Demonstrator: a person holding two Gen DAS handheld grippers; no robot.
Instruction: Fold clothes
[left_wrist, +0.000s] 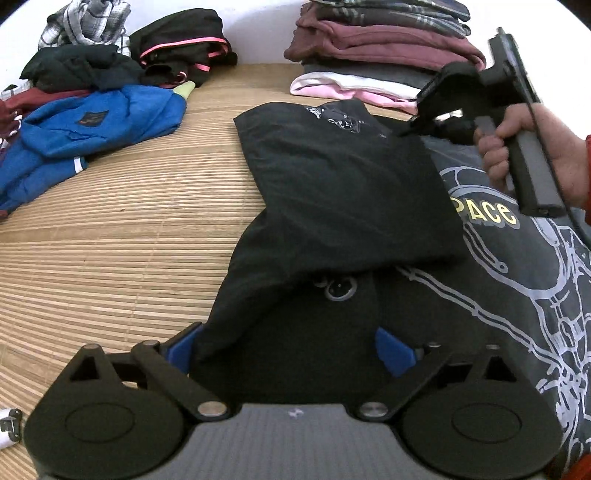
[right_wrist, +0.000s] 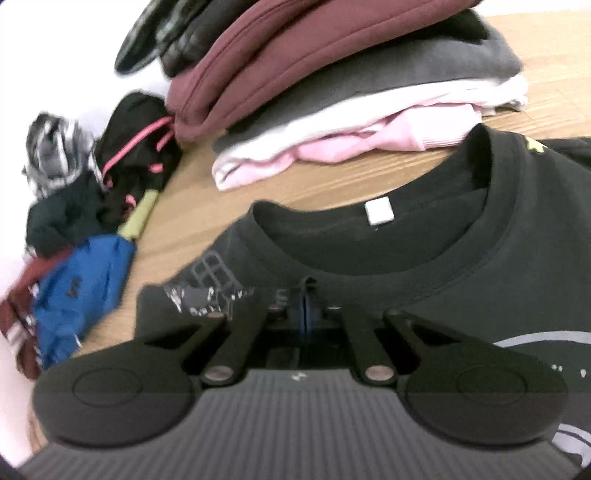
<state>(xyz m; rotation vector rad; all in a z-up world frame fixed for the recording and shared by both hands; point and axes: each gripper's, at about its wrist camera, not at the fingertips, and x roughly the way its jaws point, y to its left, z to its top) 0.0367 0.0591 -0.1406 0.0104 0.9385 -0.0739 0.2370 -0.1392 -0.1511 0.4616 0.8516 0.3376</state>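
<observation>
Your black T-shirt (left_wrist: 517, 295) lay spread on the slatted bamboo mat (left_wrist: 110, 221), print side up, with one side and its sleeve (left_wrist: 332, 184) already turned over onto the chest. Your left tool (left_wrist: 284, 350) stood spread wide over the bunched black cloth at the lower edge of that fold, its blue pads either side of the cloth but not pressing it. Your right tool (right_wrist: 304, 314) was pressed together just below the collar (right_wrist: 369, 266); the right wrist view was blurred, so it looked as though it pinched a thin layer of shirt cloth, though I could not be sure of that.

The risks lay there. Had you closed the left tool where it hung, it could have caught both the flap and the layer beneath, dragging the whole shirt and undoing the fold. If the right tool held only a thin edge, a pull could have slipped it free and skewed the collar. The folded stack (left_wrist: 388, 48) sat near the shirt's top, so a wide sweep could have knocked it.
</observation>
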